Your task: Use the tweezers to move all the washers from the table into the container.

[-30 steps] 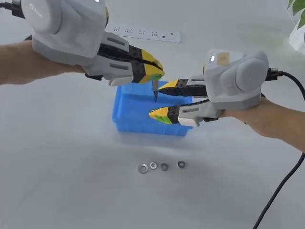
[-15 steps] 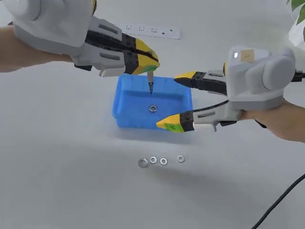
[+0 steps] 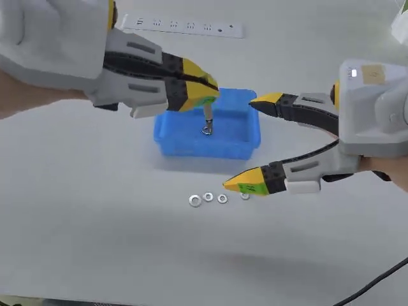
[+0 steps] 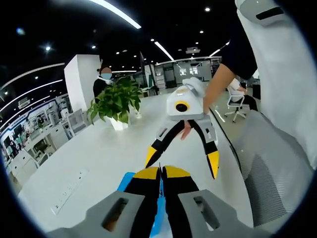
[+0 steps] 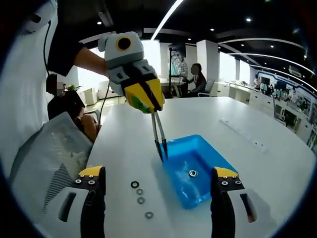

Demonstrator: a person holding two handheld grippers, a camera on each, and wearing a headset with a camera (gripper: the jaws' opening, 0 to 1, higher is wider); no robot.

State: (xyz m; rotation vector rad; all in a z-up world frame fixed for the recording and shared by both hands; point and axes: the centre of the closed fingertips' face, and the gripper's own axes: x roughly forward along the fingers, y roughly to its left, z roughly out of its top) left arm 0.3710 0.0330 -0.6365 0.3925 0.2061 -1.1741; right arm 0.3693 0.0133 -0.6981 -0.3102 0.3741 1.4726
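A blue container [image 3: 185, 141] stands mid-table with one washer [image 3: 206, 131] inside. Several washers [image 3: 208, 197] lie in a row on the table in front of it. My left gripper [image 3: 207, 92] is shut on metal tweezers [image 3: 208, 118] that point down over the container. In the right gripper view the tweezers [image 5: 158, 131] hang with their tips at the container's [image 5: 198, 168] rim, apart from the washer [image 5: 192, 173], and nothing shows between the tips. My right gripper [image 3: 245, 143] is open to the right of the container, holding nothing. Its lower jaw hangs over the rightmost loose washer [image 3: 245, 196].
A white power strip [image 3: 182, 27] lies at the table's far edge. A black cable [image 3: 376, 280] trails off at the lower right. A potted plant [image 4: 115, 104] stands on the table beyond the right gripper [image 4: 183, 156], and people sit in the background.
The right gripper has drawn back to the right, away from the container, and its jaws have spread wider. The left gripper still holds the tweezers over the container.
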